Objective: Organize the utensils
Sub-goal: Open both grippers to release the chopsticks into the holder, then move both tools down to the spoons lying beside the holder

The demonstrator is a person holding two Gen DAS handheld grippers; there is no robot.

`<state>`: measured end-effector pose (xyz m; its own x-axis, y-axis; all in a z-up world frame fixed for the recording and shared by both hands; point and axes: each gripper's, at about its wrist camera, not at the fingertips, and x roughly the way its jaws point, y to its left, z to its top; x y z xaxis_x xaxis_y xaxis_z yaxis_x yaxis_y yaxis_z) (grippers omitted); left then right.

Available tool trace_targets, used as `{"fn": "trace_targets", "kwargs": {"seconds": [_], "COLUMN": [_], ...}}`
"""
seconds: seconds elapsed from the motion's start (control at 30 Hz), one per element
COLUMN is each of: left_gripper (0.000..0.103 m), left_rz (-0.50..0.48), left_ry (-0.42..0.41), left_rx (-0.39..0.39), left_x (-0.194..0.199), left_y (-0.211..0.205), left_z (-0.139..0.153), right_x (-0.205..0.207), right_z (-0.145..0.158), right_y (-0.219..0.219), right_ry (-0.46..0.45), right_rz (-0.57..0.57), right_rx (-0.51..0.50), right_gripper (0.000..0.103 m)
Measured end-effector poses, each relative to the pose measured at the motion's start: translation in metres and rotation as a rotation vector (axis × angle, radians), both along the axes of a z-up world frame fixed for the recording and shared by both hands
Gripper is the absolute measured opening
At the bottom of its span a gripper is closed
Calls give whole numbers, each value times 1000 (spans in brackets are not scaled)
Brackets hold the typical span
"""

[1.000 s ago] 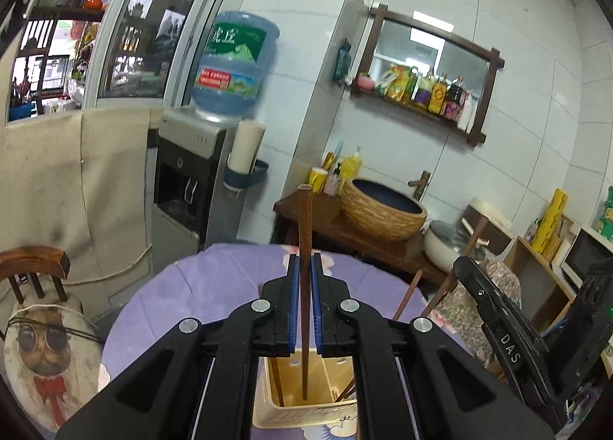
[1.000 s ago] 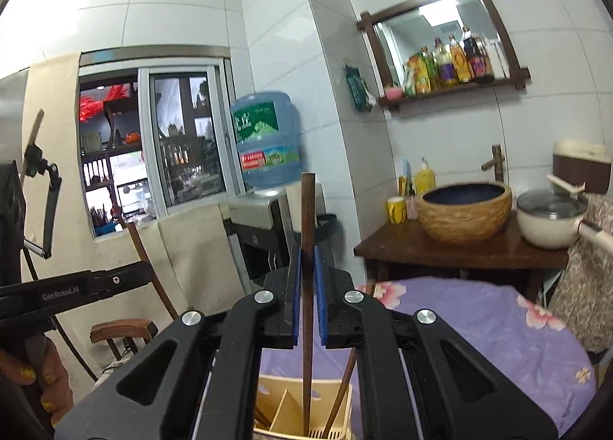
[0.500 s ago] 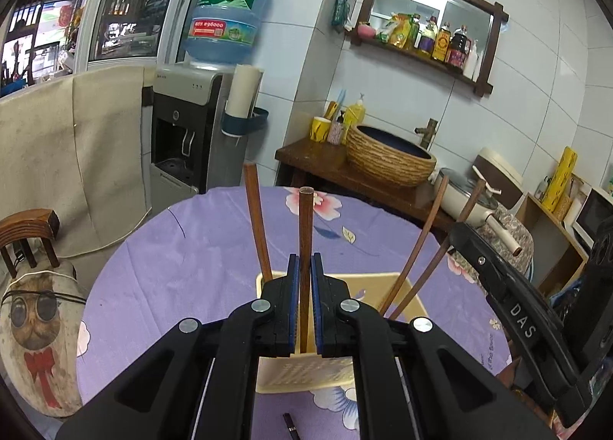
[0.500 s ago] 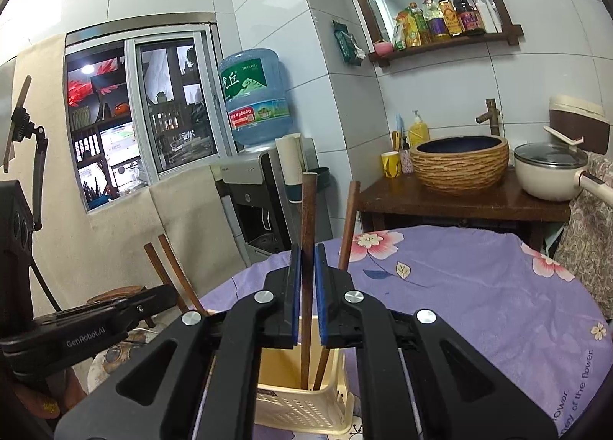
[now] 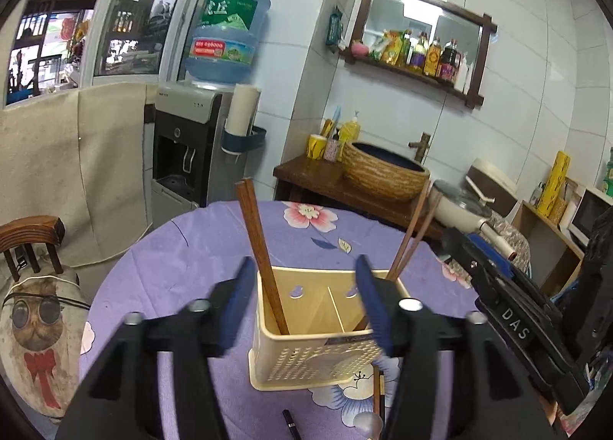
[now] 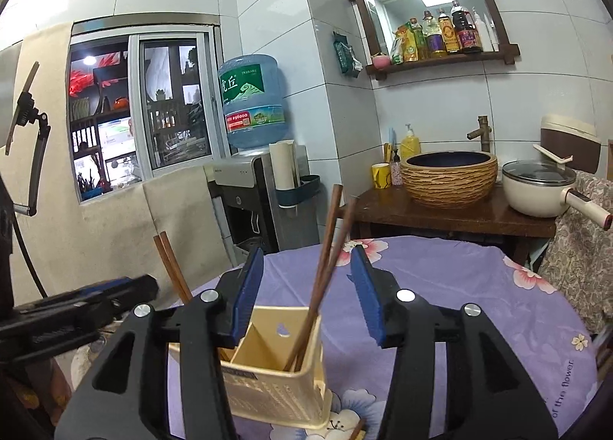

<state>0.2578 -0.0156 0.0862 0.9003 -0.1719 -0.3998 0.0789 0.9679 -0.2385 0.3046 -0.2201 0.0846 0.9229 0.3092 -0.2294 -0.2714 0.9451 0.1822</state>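
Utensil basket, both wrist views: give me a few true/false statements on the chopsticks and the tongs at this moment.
1. Both tongs are open and hold nothing. True: the left tongs and right tongs gape with no chopstick between the pads.
2. All chopsticks stand in one compartment. False: the utensil basket has a divider; the left chopstick pair stands in its left compartment and the right chopstick pair in its right.
3. The basket lies tipped on its side. False: it stands upright on the purple floral tablecloth.
4. More utensils lie on the cloth in front of the basket. True: a loose chopstick and a spoon lie there.
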Motion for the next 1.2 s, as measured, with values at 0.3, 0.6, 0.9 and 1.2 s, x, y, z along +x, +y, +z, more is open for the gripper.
{"fn": "trace_targets", "kwargs": {"seconds": [0.3, 0.6, 0.9, 1.2], "left_gripper": [94, 95, 95, 81], "left_rz": [46, 68, 38, -24], "left_ry": [36, 196, 286, 338], "left_rx": [-75, 12, 37, 93], "left_x": [-39, -58, -71, -79], "left_y": [23, 36, 28, 4], "left_z": [-26, -79, -117, -133], "right_x": [-38, -68, -71, -82], "right_z": [-21, -72, -127, -153], "right_y": [-16, -26, -31, -27], "right_ry": [139, 308, 475, 540], "right_rz": [37, 16, -6, 10], "right_rx": [-18, -91, -125, -138], "right_gripper": [62, 65, 65, 65]}}
